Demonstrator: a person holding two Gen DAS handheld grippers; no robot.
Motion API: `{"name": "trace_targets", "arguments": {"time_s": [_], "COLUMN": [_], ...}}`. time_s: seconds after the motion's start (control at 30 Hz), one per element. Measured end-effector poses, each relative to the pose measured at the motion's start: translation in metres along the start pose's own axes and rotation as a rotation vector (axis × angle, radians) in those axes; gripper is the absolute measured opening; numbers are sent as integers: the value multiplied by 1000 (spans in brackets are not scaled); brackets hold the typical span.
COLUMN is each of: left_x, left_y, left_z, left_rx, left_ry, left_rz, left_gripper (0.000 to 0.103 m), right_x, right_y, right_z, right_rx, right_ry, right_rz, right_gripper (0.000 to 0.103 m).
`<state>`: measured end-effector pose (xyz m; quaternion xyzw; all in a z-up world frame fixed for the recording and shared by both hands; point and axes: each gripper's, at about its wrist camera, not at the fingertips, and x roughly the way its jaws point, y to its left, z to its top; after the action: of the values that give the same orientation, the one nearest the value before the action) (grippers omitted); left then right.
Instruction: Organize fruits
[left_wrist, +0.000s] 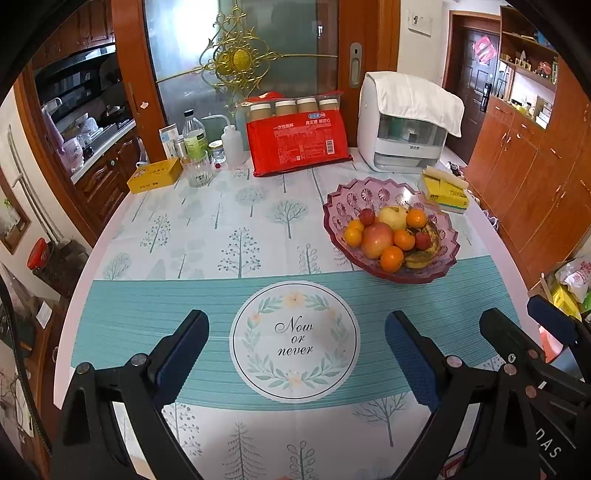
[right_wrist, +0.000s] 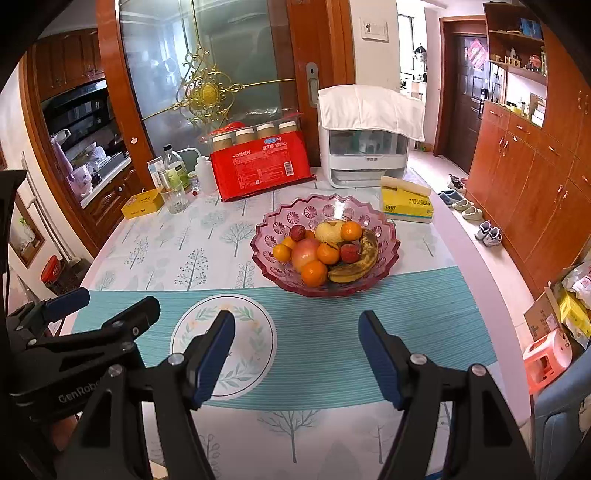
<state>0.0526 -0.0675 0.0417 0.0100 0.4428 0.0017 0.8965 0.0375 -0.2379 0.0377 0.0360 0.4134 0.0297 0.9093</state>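
Observation:
A pink glass fruit bowl (left_wrist: 343, 201) (right_wrist: 280, 229) stands on the table, right of centre. It holds an apple (left_wrist: 376, 239) (right_wrist: 306, 253), a pear (left_wrist: 392, 216) (right_wrist: 330, 230), several oranges (left_wrist: 391, 258) (right_wrist: 314, 273), a spotted banana (left_wrist: 424, 254) (right_wrist: 360, 264) and two red lychees (left_wrist: 366, 216) (right_wrist: 297, 232). My left gripper (left_wrist: 295, 326) is open and empty above the round "Now or never" print (left_wrist: 295, 339). My right gripper (right_wrist: 297, 326) is open and empty, just in front of the bowl. The right gripper also shows at the left wrist view's right edge (left_wrist: 524, 325).
At the table's far edge stand a red cup package (left_wrist: 297, 142) (right_wrist: 260, 168), a white appliance (left_wrist: 404, 123) (right_wrist: 364, 136), a yellow tissue pack (left_wrist: 445, 188) (right_wrist: 406, 201), a glass (left_wrist: 197, 168) (right_wrist: 173, 199), bottles (left_wrist: 194, 134) and a yellow box (left_wrist: 155, 175) (right_wrist: 142, 203). Cabinets and shoes (right_wrist: 487, 232) lie right.

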Motion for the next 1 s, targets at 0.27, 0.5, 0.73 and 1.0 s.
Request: {"name": "trace_targets", "arguments": {"time_s": [0.27, 0.5, 0.73, 1.0], "left_x": [0, 0, 1, 4], "left_y": [-3, -3, -8, -13], "left_z": [-5, -9, -10, -10], "left_rx": [-10, -18, -20, -14], "left_ry": [14, 19, 30, 44], "left_rz": [7, 14, 20, 15], "left_gripper": [96, 96, 96, 96], "right_x": [2, 2, 6, 9], "right_y": [-5, -8, -12, -19], "right_z": [-3, -5, -4, -6], "right_rx": [-5, -13, -13, -3], "right_ry": [12, 18, 27, 36], "right_rz": [14, 26, 33, 35], "right_gripper": [70, 70, 70, 70]}}
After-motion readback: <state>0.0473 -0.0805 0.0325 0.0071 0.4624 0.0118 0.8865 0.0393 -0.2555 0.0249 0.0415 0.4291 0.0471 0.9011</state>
